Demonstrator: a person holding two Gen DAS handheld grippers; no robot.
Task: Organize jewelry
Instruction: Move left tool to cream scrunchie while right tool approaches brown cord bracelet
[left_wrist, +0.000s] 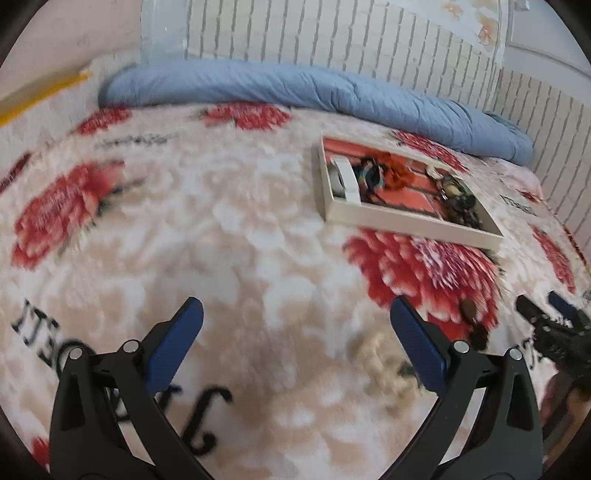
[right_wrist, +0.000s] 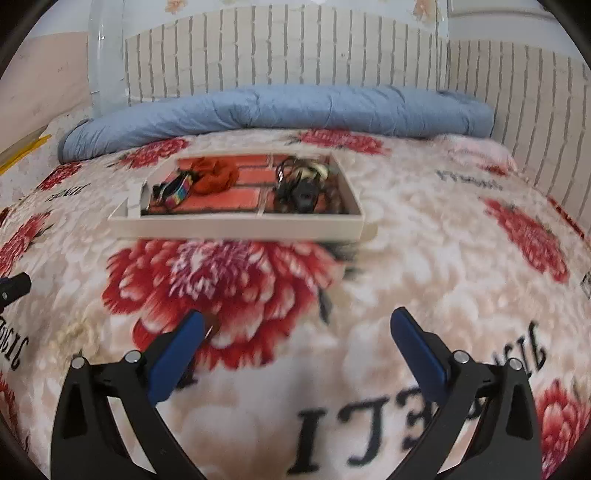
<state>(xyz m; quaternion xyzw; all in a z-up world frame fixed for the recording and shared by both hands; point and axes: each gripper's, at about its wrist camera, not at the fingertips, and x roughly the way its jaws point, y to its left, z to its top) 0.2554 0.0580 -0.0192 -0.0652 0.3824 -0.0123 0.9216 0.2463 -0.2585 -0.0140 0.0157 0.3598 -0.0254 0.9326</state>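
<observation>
A white divided tray (left_wrist: 406, 221) (right_wrist: 236, 221) with a red brick-pattern floor lies on the floral blanket. It holds an orange scrunchie (right_wrist: 216, 175), a multicoloured band (right_wrist: 177, 190), dark tangled jewelry (right_wrist: 301, 188) and a white ring-shaped piece (left_wrist: 341, 177). A pale beaded piece (left_wrist: 380, 360) and small dark pieces (left_wrist: 469, 308) lie on the blanket near my left gripper. My left gripper (left_wrist: 295, 332) is open and empty above the blanket. My right gripper (right_wrist: 297, 339) is open and empty; it also shows in the left wrist view (left_wrist: 546, 314).
A rolled blue quilt (right_wrist: 280, 107) lies along the back of the bed under a white brick-pattern wall (right_wrist: 295, 48). A yellow strip (left_wrist: 40, 92) runs along the far left edge. The floral blanket (right_wrist: 424, 258) covers the whole bed.
</observation>
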